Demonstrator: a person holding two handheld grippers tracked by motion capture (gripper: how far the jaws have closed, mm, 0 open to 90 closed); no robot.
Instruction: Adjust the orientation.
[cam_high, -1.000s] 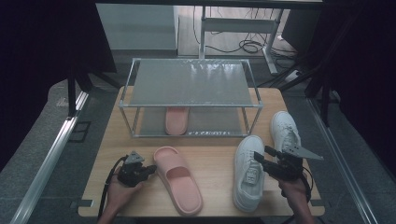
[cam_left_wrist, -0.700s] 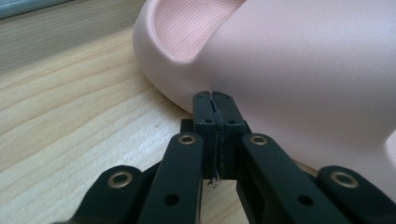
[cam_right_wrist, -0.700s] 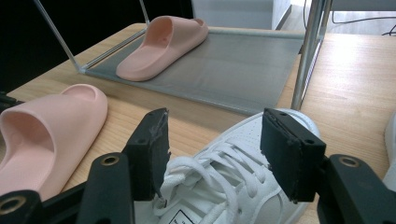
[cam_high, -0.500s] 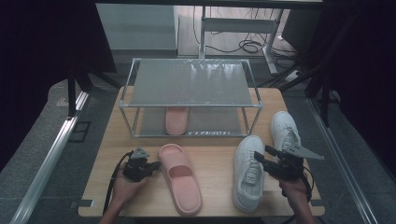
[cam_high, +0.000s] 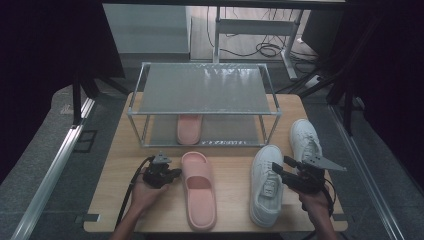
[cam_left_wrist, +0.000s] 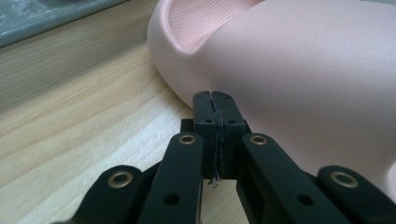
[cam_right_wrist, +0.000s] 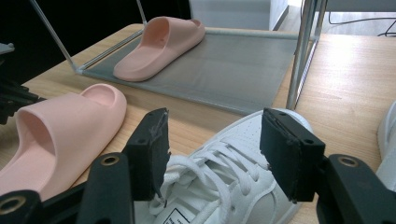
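Pink slipper (cam_high: 189, 128) shelved on the rack (cam_high: 202, 90); its mate (cam_high: 199, 187) remains on the worktop (cam_high: 235, 185) beside closed left gripper (cam_high: 175, 175), right gripper (cam_high: 279, 167) wide over white sneaker (cam_high: 265, 187)

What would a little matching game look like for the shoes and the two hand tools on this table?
Things:
1. pink slipper on the table
2. second pink slipper
3. left gripper
4. right gripper

States:
A. jaws open over a white sneaker's laces
B. on the rack's lower shelf
C. jaws shut, tips at a slipper's side
D. on the bare wood, between the two hands

Pairs: 1-D, 2-B, 3-C, 4-A
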